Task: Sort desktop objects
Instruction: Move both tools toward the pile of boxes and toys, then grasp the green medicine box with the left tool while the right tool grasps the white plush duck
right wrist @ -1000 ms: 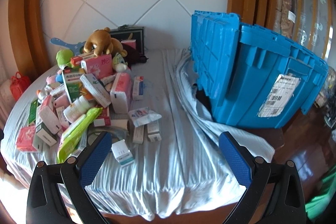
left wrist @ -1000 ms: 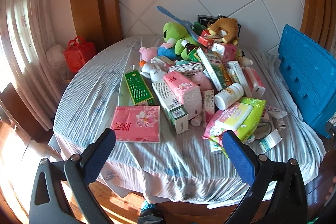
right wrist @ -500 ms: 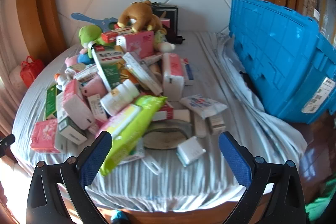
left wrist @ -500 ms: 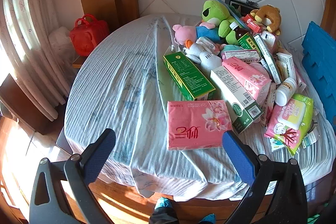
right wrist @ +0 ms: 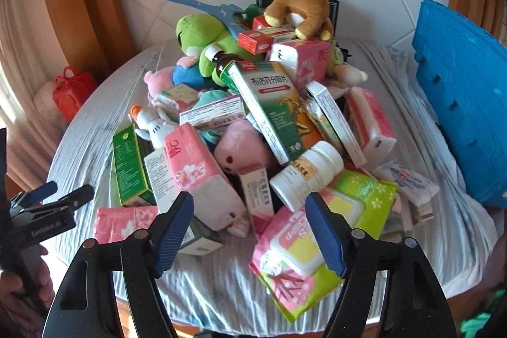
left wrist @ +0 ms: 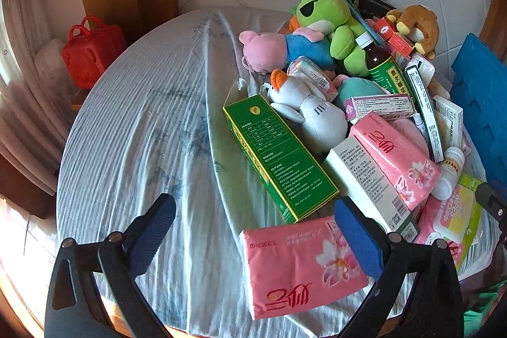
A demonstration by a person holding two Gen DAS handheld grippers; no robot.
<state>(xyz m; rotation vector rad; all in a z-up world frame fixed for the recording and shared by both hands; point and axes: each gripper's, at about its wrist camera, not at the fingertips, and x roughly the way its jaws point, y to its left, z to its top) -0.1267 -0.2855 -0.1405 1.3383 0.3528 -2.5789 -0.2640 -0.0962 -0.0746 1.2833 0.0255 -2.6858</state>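
Observation:
A pile of boxes, tissue packs and plush toys lies on a round table with a pale striped cloth (left wrist: 133, 129). My left gripper (left wrist: 253, 230) is open and empty, low over the front edge, its right finger over a pink tissue pack (left wrist: 298, 271) and just in front of a green box (left wrist: 275, 154). My right gripper (right wrist: 250, 230) is open and empty, above a small pink box (right wrist: 258, 195), with a white pill bottle (right wrist: 307, 170) and a green wipes pack (right wrist: 320, 243) beside it. The left gripper also shows in the right wrist view (right wrist: 50, 198).
A blue crate (right wrist: 465, 103) stands on the table's right side. A green frog plush (left wrist: 329, 21) and a brown bear plush (right wrist: 304, 8) top the back of the pile. A red bag (left wrist: 92, 49) sits off the table at left. The tiled wall is behind.
Both grippers have moved in closer to the pile. The left view has swung left toward the pink tissue pack and green box; the right view has swung left from the crate to the pile's middle.

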